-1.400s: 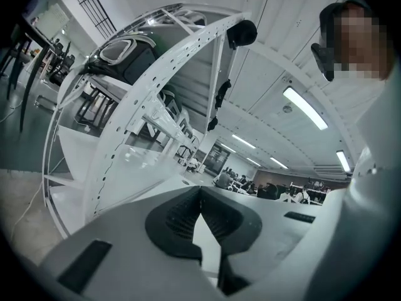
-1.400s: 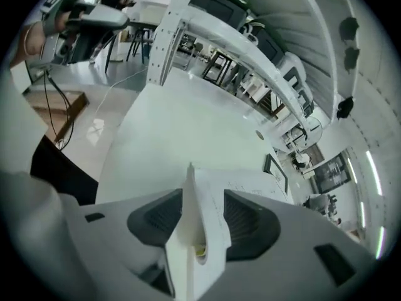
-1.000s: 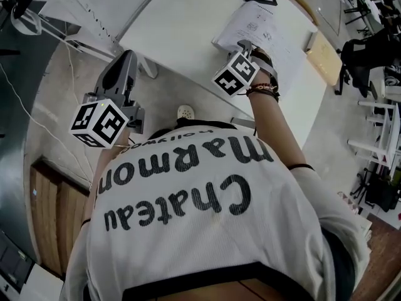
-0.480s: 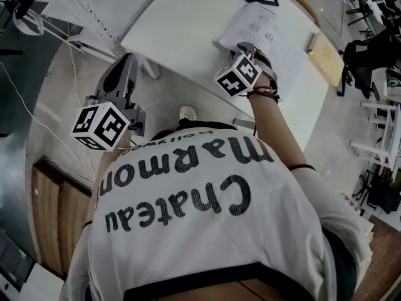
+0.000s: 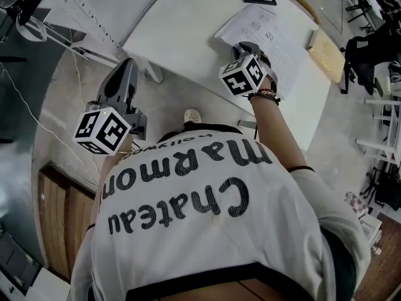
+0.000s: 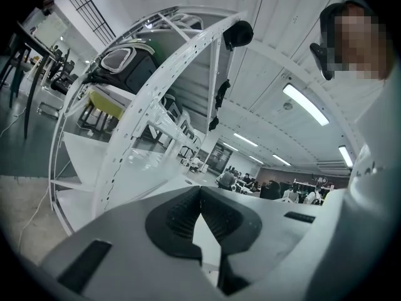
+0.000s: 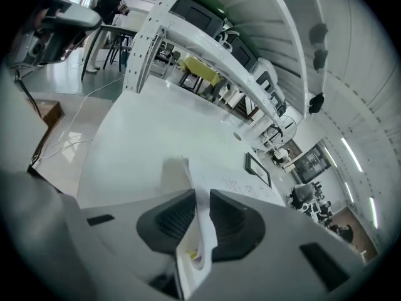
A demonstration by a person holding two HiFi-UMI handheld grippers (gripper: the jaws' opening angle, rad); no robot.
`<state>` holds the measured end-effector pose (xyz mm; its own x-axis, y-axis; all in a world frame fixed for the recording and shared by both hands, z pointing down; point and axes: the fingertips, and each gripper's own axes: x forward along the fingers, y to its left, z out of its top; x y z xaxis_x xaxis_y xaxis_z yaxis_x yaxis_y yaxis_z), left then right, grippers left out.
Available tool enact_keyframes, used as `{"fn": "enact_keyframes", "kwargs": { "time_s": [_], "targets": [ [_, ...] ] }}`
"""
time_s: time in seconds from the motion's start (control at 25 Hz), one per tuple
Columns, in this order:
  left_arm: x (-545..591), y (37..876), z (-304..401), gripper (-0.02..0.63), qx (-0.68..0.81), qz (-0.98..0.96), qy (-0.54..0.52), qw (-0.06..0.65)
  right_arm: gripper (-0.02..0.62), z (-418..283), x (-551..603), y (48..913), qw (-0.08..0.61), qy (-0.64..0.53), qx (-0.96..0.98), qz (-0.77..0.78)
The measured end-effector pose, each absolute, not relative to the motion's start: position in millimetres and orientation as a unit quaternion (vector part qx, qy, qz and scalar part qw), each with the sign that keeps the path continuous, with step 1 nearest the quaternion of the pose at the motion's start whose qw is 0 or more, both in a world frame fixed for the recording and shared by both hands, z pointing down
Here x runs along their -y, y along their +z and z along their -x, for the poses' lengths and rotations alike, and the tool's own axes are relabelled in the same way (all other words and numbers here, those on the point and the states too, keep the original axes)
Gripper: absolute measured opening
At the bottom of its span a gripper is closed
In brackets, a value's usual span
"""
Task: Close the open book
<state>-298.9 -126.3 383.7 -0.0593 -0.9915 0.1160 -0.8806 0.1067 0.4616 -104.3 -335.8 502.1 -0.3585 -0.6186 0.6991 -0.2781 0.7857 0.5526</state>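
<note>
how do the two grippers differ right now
The left gripper is shut and empty, beside the table; the right gripper has just been closing its fingers on the book, at its lifted edge. The left gripper points level, the right gripper downward. Both carry marker cubes.

Bright, even light from long ceiling strips (image 6: 306, 105) washes the white bench (image 5: 188, 36) almost featureless and leaves only soft shadows, while all three views bend hard at the rims, both gripper views fade to black corners, and their close jaws look soft, out of focus.
</note>
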Motion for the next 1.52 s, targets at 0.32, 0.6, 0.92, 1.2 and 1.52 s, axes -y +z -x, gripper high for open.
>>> {"fn": "enact_keyframes", "kwargs": {
  "time_s": [0.32, 0.6, 0.92, 1.2, 1.52],
  "targets": [
    [126, 377, 295, 0.023, 0.705, -0.668, -0.13, 0.201, 0.066, 98, 335, 484, 0.458, -0.151, 0.816, -0.318],
    [129, 370, 286, 0.023, 0.688, -0.687, -0.123, 0.198, 0.055, 80, 332, 467, 0.426, -0.135, 0.817, -0.363],
    [129, 365, 278, 0.023, 0.674, -0.703, -0.118, 0.194, 0.051, 60, 327, 463, 0.41, -0.114, 0.814, -0.394],
    [126, 364, 279, 0.023, 0.668, -0.709, -0.116, 0.194, 0.049, 43, 324, 459, 0.368, -0.044, 0.821, -0.433],
    [133, 359, 271, 0.023, 0.653, -0.725, -0.107, 0.19, 0.044, 24, 320, 461, 0.362, -0.026, 0.811, -0.458]
  ]
}}
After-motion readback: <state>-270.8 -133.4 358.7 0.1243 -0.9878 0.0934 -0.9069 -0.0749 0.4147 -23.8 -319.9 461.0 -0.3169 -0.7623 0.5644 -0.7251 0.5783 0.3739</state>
